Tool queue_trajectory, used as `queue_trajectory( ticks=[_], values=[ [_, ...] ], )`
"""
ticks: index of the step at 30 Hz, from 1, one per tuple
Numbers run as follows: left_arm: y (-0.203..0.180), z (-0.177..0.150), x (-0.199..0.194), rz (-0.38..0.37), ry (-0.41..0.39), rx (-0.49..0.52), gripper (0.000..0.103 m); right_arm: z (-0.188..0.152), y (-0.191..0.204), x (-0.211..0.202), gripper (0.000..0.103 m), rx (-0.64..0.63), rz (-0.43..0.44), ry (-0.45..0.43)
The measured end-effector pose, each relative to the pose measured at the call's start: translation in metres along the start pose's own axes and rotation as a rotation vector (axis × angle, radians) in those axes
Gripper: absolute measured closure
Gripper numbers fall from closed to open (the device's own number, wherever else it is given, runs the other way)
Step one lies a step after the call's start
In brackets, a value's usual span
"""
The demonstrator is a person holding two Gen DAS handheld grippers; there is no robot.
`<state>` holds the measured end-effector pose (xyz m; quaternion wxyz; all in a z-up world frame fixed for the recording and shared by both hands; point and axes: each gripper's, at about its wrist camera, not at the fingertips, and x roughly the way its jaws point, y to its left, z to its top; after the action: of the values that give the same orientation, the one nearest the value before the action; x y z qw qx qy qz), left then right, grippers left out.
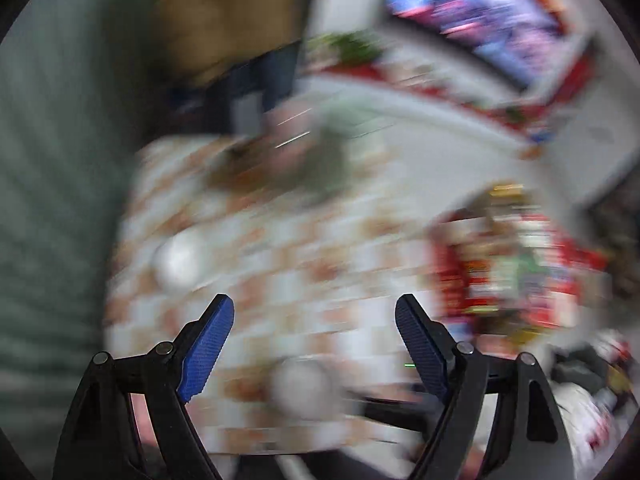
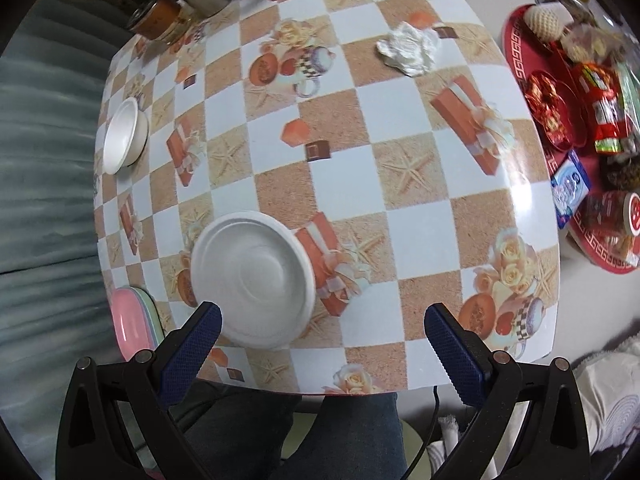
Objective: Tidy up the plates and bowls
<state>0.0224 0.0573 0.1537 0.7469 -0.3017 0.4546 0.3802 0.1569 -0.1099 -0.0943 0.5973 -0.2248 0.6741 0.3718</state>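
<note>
On the checkered tablecloth [image 2: 340, 184], a white disposable plate [image 2: 252, 280] lay near, a white bowl [image 2: 122, 136] far left. My right gripper [image 2: 322, 340] and left gripper [image 1: 314, 332] both hung empty, jaws spread; I judged gathering the plate next.

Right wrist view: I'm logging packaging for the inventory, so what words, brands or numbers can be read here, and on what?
None can be read.
Blue and white box: print too blurred.
Red snack packets: lettering too small.
Red-lidded jar: mark on the lid unreadable.
Left wrist view: wholly motion-blurred.
</note>
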Motion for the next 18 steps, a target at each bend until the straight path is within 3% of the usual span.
queue_trajectory(
  ticks=[2,4,6,10,18],
  values=[
    [0.045,-0.016,0.06,0.114,0.098,-0.062,0.017,0.007,0.018,0.006,0.001,-0.017,-0.01,0.012],
    [0.09,-0.035,0.115,0.145,0.212,-0.135,0.017,0.014,0.036,0.011,0.001,-0.036,-0.024,0.011],
    [0.125,-0.046,0.152,0.172,0.278,-0.192,0.017,0.026,0.06,0.016,0.001,-0.043,-0.036,0.019],
    [0.168,-0.044,0.19,0.196,0.274,-0.224,0.017,0.056,0.11,0.028,0.001,-0.059,-0.038,0.035],
    [0.209,0.008,0.245,0.264,0.199,-0.144,0.017,0.128,0.197,0.068,0.001,-0.099,-0.09,-0.003]
  ],
)
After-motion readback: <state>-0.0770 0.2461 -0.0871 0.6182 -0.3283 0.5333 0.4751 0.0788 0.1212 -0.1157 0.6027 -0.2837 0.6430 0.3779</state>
